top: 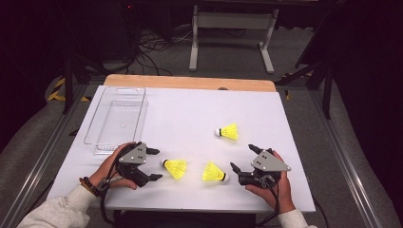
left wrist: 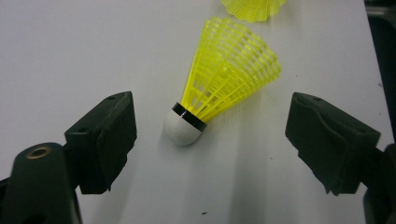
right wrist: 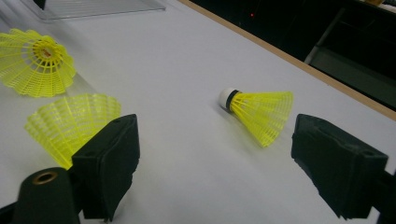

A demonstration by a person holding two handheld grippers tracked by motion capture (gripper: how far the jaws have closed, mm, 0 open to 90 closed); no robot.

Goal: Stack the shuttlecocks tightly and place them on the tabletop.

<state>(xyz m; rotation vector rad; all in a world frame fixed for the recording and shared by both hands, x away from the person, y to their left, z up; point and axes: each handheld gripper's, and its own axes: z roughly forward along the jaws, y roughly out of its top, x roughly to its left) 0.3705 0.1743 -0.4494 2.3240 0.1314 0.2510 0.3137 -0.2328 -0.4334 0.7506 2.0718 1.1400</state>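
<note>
Left hand-held gripper (top: 153, 164), jaws spread and empty, faces the nearest yellow shuttlecock (top: 175, 168) lying on the white tabletop (top: 190, 109) just ahead, cork toward it, skirt pointing away; the right hand-held gripper (top: 242, 157), also spread, sits farther off.

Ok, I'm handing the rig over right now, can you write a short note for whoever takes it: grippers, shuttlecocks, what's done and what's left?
Left gripper: open, holding nothing, jaws either side of the left shuttlecock, not touching it; the left gripper view shows its cork between them.
Right gripper: open, holding nothing, beside the middle shuttlecock.
Far shuttlecock: lying on its side farther up the table.
Clear tray: at the far left, nothing in it.
Done: nothing picked up.
Left: probably all three shuttlecocks go into the tray; closing the left gripper looks like the first move.
</note>
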